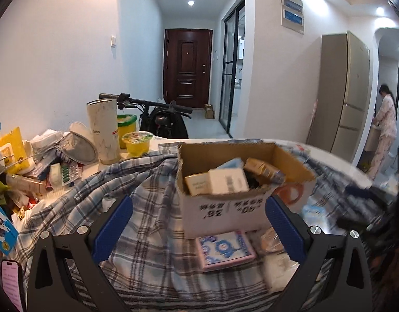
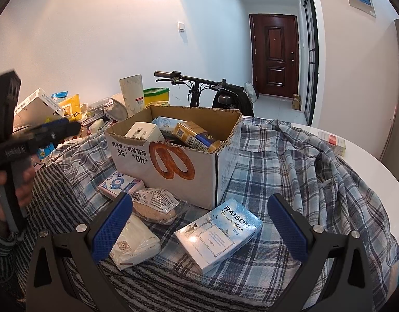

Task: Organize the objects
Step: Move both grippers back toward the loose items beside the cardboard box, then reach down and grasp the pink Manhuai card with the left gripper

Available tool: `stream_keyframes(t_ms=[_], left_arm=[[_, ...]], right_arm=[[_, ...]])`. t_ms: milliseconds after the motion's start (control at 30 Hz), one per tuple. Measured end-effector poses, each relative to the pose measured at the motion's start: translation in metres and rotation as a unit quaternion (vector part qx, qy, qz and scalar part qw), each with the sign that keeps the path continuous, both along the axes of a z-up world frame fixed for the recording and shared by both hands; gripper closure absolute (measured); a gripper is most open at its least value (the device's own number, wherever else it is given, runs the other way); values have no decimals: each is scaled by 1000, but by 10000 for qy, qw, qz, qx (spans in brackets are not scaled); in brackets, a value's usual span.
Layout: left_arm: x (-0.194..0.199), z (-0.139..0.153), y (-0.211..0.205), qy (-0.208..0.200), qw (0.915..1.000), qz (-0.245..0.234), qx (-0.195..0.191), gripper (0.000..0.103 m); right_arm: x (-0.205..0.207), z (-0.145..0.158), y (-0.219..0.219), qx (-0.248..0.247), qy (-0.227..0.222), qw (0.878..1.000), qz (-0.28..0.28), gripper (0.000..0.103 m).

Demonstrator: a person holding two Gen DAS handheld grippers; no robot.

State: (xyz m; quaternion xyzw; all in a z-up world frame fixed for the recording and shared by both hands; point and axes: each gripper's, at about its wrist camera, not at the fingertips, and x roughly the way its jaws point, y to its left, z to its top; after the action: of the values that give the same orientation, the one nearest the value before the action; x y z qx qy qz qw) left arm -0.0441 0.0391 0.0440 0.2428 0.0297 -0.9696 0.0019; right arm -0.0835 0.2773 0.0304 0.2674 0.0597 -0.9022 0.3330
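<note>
The light blue box (image 2: pixel 218 234) at lower centre of the right wrist view reads "RAISON" in capitals, with "French Yogo" in script under it; the finer lines in its framed panel are too small to read. The cardboard box (image 2: pixel 173 161) in the middle of that view carries upside-down print with the numbers "40" and "36" beside Chinese characters, next to a large pretzel picture, and the same numbers show blurred on its front (image 1: pixel 225 208) in the left wrist view.
</note>
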Motion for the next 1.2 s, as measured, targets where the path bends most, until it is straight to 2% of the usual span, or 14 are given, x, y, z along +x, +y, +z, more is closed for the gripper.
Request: stream_keyframes(t_ms=[67, 167, 300, 400, 500, 533, 667, 700, 767, 833, 1100, 1167, 1200], left_arm=[[-2, -6, -9, -144, 9991, -151, 363, 0], [-2, -7, -23, -106, 9968, -139, 784, 0], [-6, -12, -28, -258, 9945, -203, 996, 0], [-15, -19, -18, -549, 9949, -287, 798, 0], [-28, -29, 1, -950, 9948, -220, 300, 0], [-35, -34, 8, -1128, 9933, -217, 107, 0], [-55, -52, 22, -1764, 9838, -214, -227, 0], [-60, -56, 24, -1902, 9812, -204, -267, 0], [-67, -60, 24, -2141, 9765, -216, -88, 0], [-72, -64, 28, -2287, 9733, -113, -139, 0], [-79, -74, 44, -2484, 9672, -392, -365, 0], [-80, -78, 43, -2535, 9660, -387, -334, 11], [-81, -79, 42, -2555, 9655, -379, -314, 13]], right_arm=[[-1, 0, 0, 5, -28, 10000, -5, 0], [-2, -1, 0, 5, -42, 10000, -9, 0], [-3, -1, 0, 16, -54, 10000, -11, 0], [-2, -2, -1, 34, -32, 10000, -4, 0], [-1, -2, -2, 61, -21, 10000, -2, 0], [0, -2, -2, 69, -11, 10000, 0, 0], [0, -2, -3, 73, -23, 10000, -6, 0], [0, -2, -3, 70, -28, 10000, -7, 0], [0, -1, -2, 67, -31, 10000, -8, 0], [0, -2, -3, 77, -39, 10000, -9, 0], [1, -1, -3, 94, -27, 10000, -6, 0], [1, -1, -3, 95, -32, 9999, -7, 0], [1, -1, -4, 91, -31, 10000, -8, 0]])
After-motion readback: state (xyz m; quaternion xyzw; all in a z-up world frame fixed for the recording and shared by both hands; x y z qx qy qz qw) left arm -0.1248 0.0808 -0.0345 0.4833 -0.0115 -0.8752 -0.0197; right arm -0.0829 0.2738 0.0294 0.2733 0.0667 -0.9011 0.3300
